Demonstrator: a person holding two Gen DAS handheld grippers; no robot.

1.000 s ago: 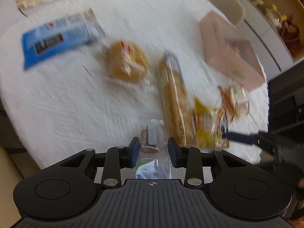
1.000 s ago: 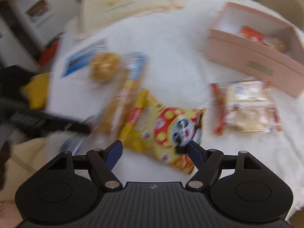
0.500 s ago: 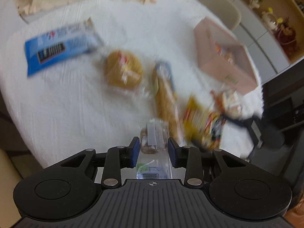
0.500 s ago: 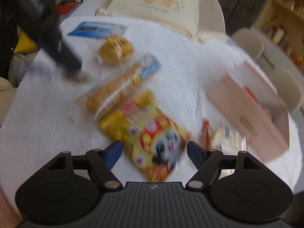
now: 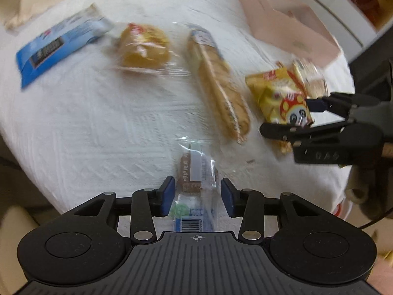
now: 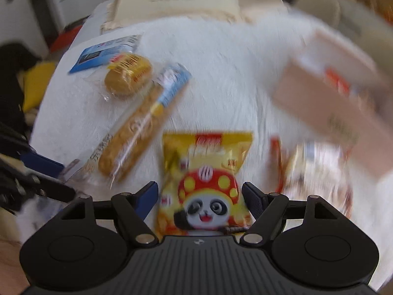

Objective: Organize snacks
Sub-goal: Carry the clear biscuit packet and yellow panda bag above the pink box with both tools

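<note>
Items on white tablecloth (image 5: 98,127), listed left to right in the left wrist view. Blue packet (image 5: 59,49): flat, far left, its end touching the bun's wrapper. Bun (image 5: 145,46): round, golden, in clear wrap, between packet and bread stick. Bread stick (image 5: 218,81): long, in clear sleeve with blue printed end, lying lengthwise away from the camera. Brown bar (image 5: 194,172): small, clear wrapper with barcode end, near table edge, lying between the fingers of the left gripper (image 5: 197,193); jaws partly apart, a gap visible on each side of the wrapper, not gripping. Yellow bag (image 5: 280,98): panda print, right of the bread stick. Pale cake pack (image 5: 312,78): blurred, just behind the yellow bag. Pink box (image 5: 289,22): far right, open top; contents indistinct. Right gripper (image 5: 294,118): black, entering from the right, fingers straddling the near end of the yellow bag. Right wrist view: right gripper (image 6: 200,196) jaws wide, yellow bag (image 6: 206,172) between them, whether touching cannot be told.
</note>
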